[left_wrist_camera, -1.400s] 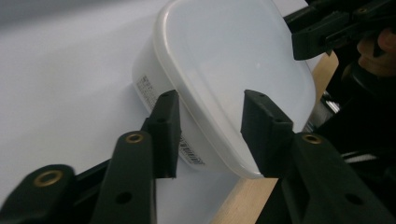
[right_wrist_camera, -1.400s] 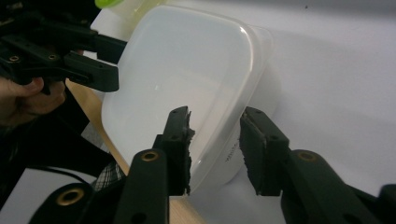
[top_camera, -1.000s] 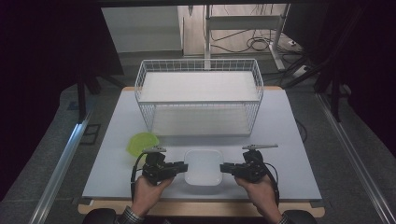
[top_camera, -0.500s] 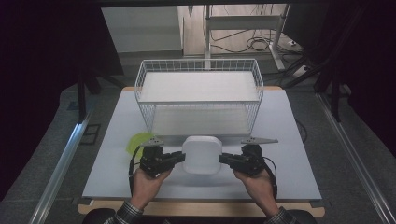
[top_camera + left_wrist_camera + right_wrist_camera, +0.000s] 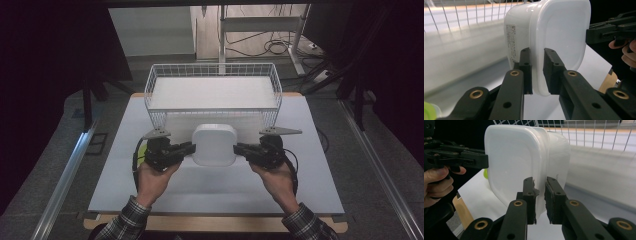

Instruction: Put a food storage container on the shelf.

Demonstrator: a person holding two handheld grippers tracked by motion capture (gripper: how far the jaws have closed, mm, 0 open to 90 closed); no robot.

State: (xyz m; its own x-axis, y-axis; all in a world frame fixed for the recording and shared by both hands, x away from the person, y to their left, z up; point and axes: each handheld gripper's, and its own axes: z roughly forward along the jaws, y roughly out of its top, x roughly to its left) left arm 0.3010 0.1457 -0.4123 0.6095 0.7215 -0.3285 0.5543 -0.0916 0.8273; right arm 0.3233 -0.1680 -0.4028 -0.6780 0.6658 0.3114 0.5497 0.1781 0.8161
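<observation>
While the left gripper [image 5: 189, 148] clamps the tub's [image 5: 214, 144] nine o'clock rim, the right gripper [image 5: 239, 148] clamps its three o'clock rim; the tub hangs over the table [image 5: 210, 190], at the basket's [image 5: 214, 97] six o'clock.

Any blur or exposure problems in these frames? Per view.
High view: dark surroundings, the white tabletop evenly lit, sharp. Left gripper view: the white wire basket and the table smear with motion; the white lidded plastic container stays crisp. Right gripper view: same smear behind; the container's lid slightly blown out.
</observation>
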